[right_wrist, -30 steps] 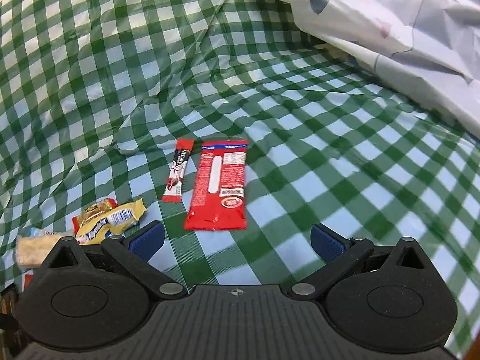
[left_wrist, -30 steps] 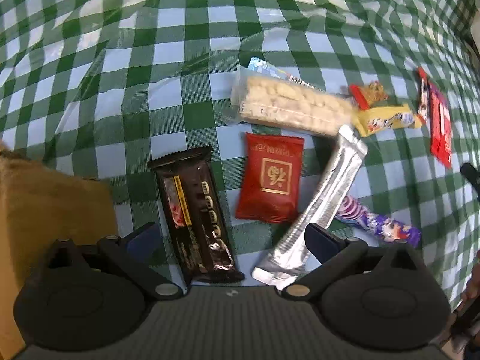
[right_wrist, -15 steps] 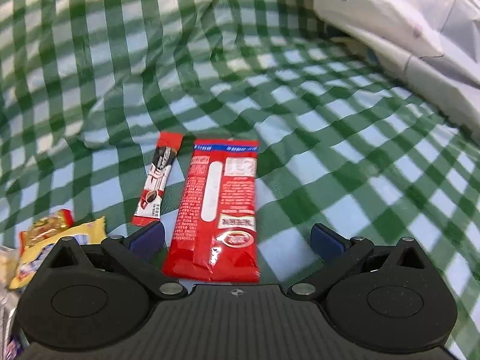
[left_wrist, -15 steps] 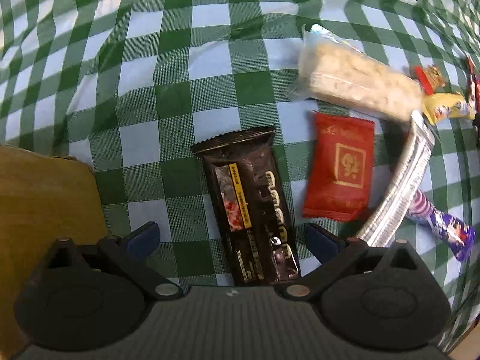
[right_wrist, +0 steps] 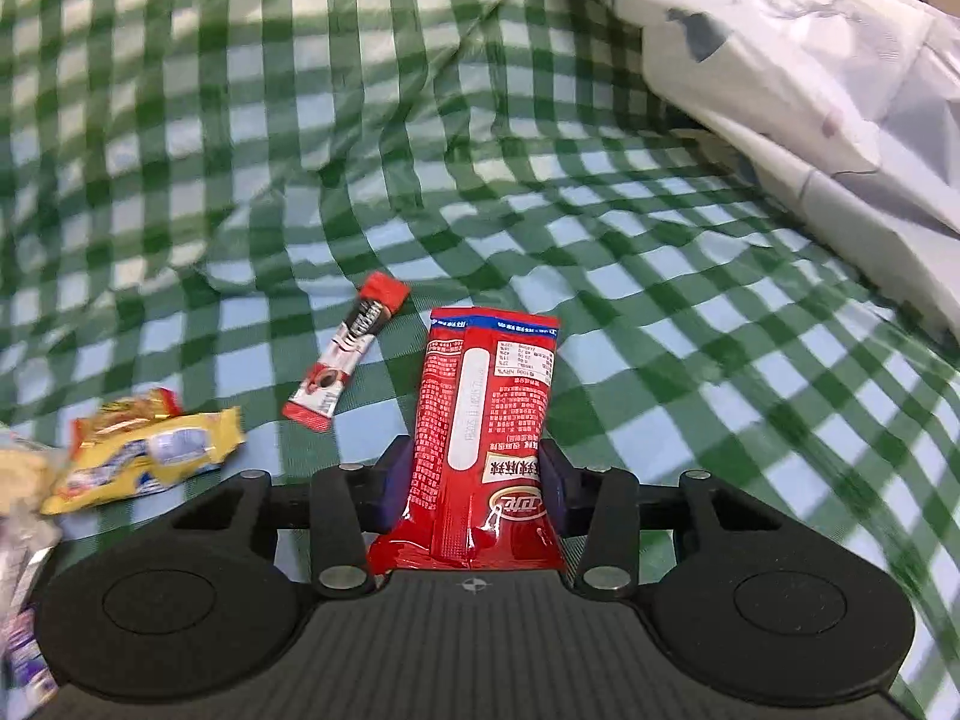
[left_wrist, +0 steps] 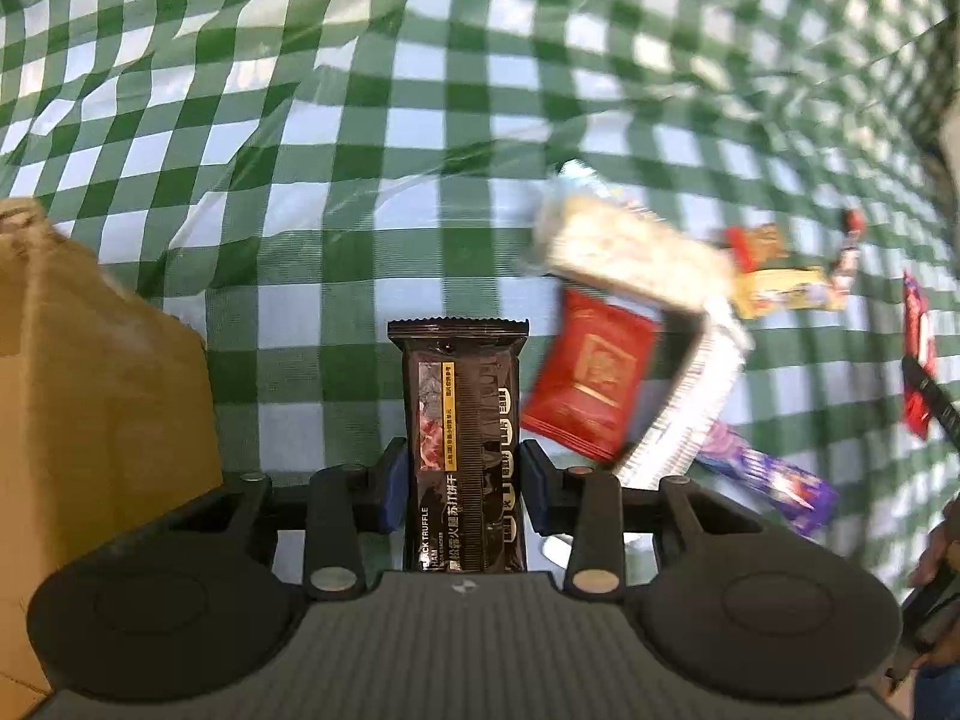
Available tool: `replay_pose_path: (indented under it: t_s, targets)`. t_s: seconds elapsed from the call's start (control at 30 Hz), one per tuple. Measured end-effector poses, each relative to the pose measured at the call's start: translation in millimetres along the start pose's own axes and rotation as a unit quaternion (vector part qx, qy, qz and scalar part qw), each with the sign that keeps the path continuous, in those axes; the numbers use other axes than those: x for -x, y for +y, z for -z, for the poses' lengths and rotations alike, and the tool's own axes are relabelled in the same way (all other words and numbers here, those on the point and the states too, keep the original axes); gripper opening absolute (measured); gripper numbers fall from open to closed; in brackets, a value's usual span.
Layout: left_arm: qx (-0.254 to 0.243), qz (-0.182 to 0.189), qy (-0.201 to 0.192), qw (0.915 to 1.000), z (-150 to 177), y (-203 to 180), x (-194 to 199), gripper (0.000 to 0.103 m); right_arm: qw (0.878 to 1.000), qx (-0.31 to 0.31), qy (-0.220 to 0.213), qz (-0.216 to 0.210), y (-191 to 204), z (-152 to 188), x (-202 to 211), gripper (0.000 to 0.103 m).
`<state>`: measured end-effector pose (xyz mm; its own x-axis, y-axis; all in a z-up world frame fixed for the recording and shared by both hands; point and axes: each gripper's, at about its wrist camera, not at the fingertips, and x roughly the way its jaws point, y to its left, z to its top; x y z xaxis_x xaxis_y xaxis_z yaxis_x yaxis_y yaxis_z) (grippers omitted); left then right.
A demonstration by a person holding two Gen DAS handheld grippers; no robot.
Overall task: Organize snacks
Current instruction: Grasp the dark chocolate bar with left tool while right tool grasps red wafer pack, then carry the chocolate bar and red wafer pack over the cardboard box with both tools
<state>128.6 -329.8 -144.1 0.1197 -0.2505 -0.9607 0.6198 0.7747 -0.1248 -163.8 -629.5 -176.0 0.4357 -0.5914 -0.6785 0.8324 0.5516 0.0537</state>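
Observation:
A dark brown cracker packet [left_wrist: 459, 384] stands lengthwise between the blue pads of my left gripper [left_wrist: 462, 474]. The jaws are closing and the pads press on its two long edges. A cardboard box [left_wrist: 90, 390] rises just to its left. In the right wrist view a long red snack packet [right_wrist: 489, 384] lies between the pads of my right gripper [right_wrist: 474, 480]. Those jaws are closing too and squeeze the packet's lower part. Both packets run back under the gripper bodies, which hide their near ends.
On the green checked cloth [left_wrist: 360, 120], right of the left gripper, lie a small red packet [left_wrist: 591, 384], a pale rice bar [left_wrist: 630, 258], a silver stick [left_wrist: 690, 414] and a purple candy [left_wrist: 774, 486]. A coffee stick [right_wrist: 348, 354] and a yellow packet [right_wrist: 144, 450] lie left of the right gripper. A white sheet [right_wrist: 810, 90] is at the back right.
Both grippers went from wide open to closed on a packet. The left one shifted over the dark packet, which now points straight ahead. The right one moved up onto the red packet.

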Motion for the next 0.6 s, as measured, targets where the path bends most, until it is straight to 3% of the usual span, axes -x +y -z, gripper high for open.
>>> replay_pose_path:
  t_s: [0.13,0.3,0.5,0.6]
  targets:
    - [0.004,0.022,-0.015,0.9996,22.0,3.3,30.4,0.043,1.000,0.000,-0.021,-0.017,-7.4,8.8,49.7,0.046]
    - [-0.001,0.060,-0.033,0.9976,52.5,3.4,80.1,0.043,0.997,-0.045,-0.022,-0.057,-8.5,21.0,120.0,0.046]
    - [-0.003,0.079,-0.037,0.9962,121.1,24.0,143.7,0.043,0.987,-0.066,-0.024,-0.144,33.1,48.1,217.7,0.046]
    - [0.003,0.062,-0.053,0.9967,157.0,45.7,173.9,0.043,0.980,-0.044,-0.014,-0.192,64.0,65.4,264.1,0.046]
